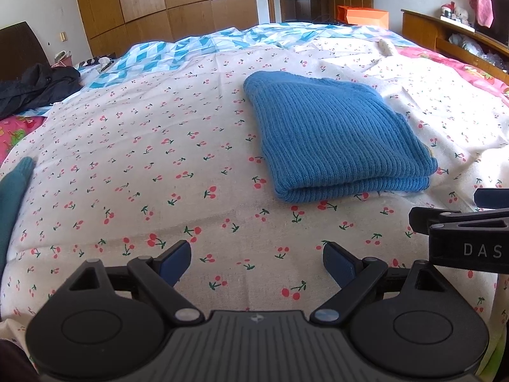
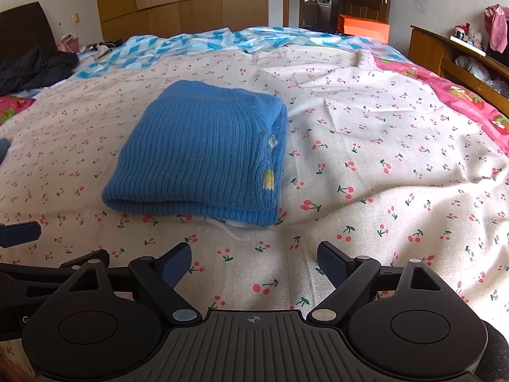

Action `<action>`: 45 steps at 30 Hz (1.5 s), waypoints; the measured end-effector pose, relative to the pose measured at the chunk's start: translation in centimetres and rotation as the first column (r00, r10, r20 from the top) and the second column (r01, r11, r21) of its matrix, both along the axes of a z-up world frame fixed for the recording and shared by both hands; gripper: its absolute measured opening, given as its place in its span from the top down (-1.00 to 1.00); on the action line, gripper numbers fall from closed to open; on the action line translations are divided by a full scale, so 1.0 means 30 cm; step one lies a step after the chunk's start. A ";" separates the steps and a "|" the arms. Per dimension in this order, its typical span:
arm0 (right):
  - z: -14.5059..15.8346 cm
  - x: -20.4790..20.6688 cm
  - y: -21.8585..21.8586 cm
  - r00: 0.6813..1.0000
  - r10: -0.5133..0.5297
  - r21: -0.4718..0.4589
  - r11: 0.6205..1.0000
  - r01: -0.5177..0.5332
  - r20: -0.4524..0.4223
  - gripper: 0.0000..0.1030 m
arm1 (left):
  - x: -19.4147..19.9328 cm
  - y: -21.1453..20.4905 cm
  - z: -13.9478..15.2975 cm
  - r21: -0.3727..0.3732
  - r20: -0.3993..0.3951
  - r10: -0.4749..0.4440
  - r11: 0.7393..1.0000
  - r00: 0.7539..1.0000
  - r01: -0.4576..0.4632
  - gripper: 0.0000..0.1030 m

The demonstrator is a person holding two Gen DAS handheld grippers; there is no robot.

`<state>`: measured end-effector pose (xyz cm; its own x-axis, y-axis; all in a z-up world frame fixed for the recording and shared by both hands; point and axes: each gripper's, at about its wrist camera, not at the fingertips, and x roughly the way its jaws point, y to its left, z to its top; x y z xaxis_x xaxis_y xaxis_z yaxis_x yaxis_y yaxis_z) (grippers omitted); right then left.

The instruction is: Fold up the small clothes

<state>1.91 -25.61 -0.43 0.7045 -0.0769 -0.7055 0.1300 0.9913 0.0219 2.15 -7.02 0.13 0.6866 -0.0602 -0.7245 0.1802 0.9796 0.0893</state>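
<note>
A blue ribbed knit sweater (image 1: pixel 337 133) (image 2: pixel 200 149) lies folded into a thick rectangle on the cherry-print sheet (image 1: pixel 143 165) (image 2: pixel 381 159). A small label and a yellow patch show on its right edge in the right wrist view. My left gripper (image 1: pixel 257 264) is open above bare sheet, short of the sweater and to its left. My right gripper (image 2: pixel 254 262) is open too, hovering in front of the sweater's near fold, nothing between its fingers. Each gripper's body shows at the edge of the other's view.
A teal garment (image 1: pixel 12 191) pokes in at the left edge of the bed. A dark jacket (image 1: pixel 35 89) lies at the far left. Blue-white bedding (image 1: pixel 197 47), a pink strawberry blanket (image 2: pixel 461 95), a wooden headboard shelf (image 2: pixel 451 54) and wardrobes (image 1: pixel 165 3) lie beyond.
</note>
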 end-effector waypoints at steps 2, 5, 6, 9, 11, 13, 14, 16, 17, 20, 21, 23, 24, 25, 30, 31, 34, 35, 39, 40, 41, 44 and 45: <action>0.000 0.001 -0.002 1.000 0.000 0.003 1.000 0.000 -0.002 -0.71 | -0.001 0.000 0.000 0.001 0.002 0.000 1.000 1.000 0.000 -0.84; 0.000 0.001 -0.004 1.000 0.000 0.008 1.000 0.000 -0.005 -0.71 | -0.001 0.000 0.000 0.002 0.002 0.000 1.000 1.000 0.000 -0.84; 0.001 0.001 -0.005 1.000 0.002 0.011 1.000 -0.002 -0.005 -0.71 | 0.000 0.000 -0.001 0.001 0.001 0.001 1.000 1.000 -0.001 -0.84; 0.011 -0.005 -0.013 1.000 0.005 0.034 0.999 -0.006 0.010 -0.71 | 0.004 -0.005 -0.007 0.004 -0.016 0.001 1.000 1.000 -0.001 -0.84; 0.017 -0.007 -0.019 1.000 0.002 0.047 0.999 -0.004 0.022 -0.71 | -0.001 -0.008 -0.006 0.014 -0.012 0.002 1.000 1.000 -0.002 -0.84; 0.014 -0.002 -0.025 1.000 -0.002 0.064 0.998 0.001 0.015 -0.71 | -0.002 -0.007 -0.003 0.020 -0.009 0.006 1.000 1.000 -0.006 -0.84; 0.011 0.002 -0.029 1.000 -0.004 0.074 0.997 0.003 0.007 -0.71 | -0.004 -0.004 -0.001 0.020 -0.007 0.009 1.000 1.000 -0.009 -0.84; 0.004 0.007 -0.031 1.000 -0.010 0.083 0.997 0.010 -0.005 -0.71 | -0.004 0.006 0.004 0.014 -0.004 0.018 1.000 1.000 -0.018 -0.84; 0.003 0.009 -0.032 1.000 -0.013 0.083 0.996 0.014 -0.007 -0.71 | -0.003 0.011 0.006 0.009 -0.004 0.023 1.000 1.000 -0.023 -0.84; -0.001 0.009 -0.031 1.000 -0.020 0.084 0.996 0.021 -0.008 -0.71 | 0.002 0.029 0.013 -0.007 -0.002 0.036 0.999 0.999 -0.036 -0.84; -0.002 0.009 -0.030 1.000 -0.022 0.083 0.996 0.022 -0.007 -0.71 | 0.003 0.034 0.014 -0.011 -0.002 0.040 0.999 0.999 -0.040 -0.84; -0.004 0.011 -0.029 1.000 -0.020 0.081 0.996 0.021 -0.010 -0.71 | 0.006 0.041 0.014 -0.018 -0.004 0.047 0.999 0.999 -0.047 -0.84; -0.005 0.012 -0.028 1.000 -0.018 0.082 0.996 0.019 -0.011 -0.71 | 0.008 0.044 0.013 -0.021 -0.007 0.049 0.999 0.999 -0.050 -0.84; -0.005 0.012 -0.027 1.000 -0.016 0.084 0.996 0.017 -0.011 -0.71 | 0.009 0.045 0.013 -0.023 -0.008 0.051 0.998 0.999 -0.051 -0.84; -0.006 0.012 -0.027 1.000 -0.015 0.095 0.995 0.016 -0.007 -0.71 | 0.010 0.048 0.013 -0.027 -0.008 0.052 0.998 0.999 -0.052 -0.84; -0.007 0.012 -0.028 1.000 -0.018 0.096 0.995 0.018 -0.008 -0.71 | 0.010 0.046 0.013 -0.027 -0.009 0.051 0.998 0.999 -0.051 -0.84; -0.004 0.013 -0.031 1.000 -0.018 0.104 0.994 0.018 -0.004 -0.71 | 0.011 0.044 0.014 -0.027 -0.005 0.046 0.999 0.999 -0.046 -0.84; 0.000 0.011 -0.034 1.000 -0.020 0.104 0.994 0.020 0.003 -0.71 | 0.013 0.045 0.017 -0.030 -0.004 0.044 0.999 0.999 -0.044 -0.84; 0.026 0.015 -0.072 0.998 -0.044 0.153 0.988 0.038 0.040 -0.71 | 0.034 0.044 0.035 -0.050 0.000 0.029 0.998 1.000 -0.029 -0.84; 0.029 0.022 -0.089 0.997 -0.058 0.166 0.985 0.049 0.045 -0.71 | 0.043 0.041 0.038 -0.053 -0.004 0.024 0.998 1.000 -0.025 -0.84; 0.032 0.030 -0.107 0.996 -0.073 0.179 0.982 0.063 0.048 -0.71 | 0.056 0.037 0.040 -0.057 -0.010 0.019 0.998 1.000 -0.019 -0.84; 0.033 0.076 -0.181 0.992 -0.120 0.245 0.964 0.106 0.041 -0.71 | 0.098 0.021 0.055 -0.054 -0.006 0.009 0.998 1.000 -0.009 -0.84; 0.036 0.088 -0.199 0.990 -0.132 0.260 0.958 0.116 0.045 -0.71 | 0.113 0.014 0.066 -0.053 0.005 0.009 0.999 1.000 -0.009 -0.84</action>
<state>4.55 -31.59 0.65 0.7432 0.0114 -0.6690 0.2423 0.9274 0.2850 5.53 -6.59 2.10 0.6911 -0.0924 -0.7168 0.1711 0.9845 0.0381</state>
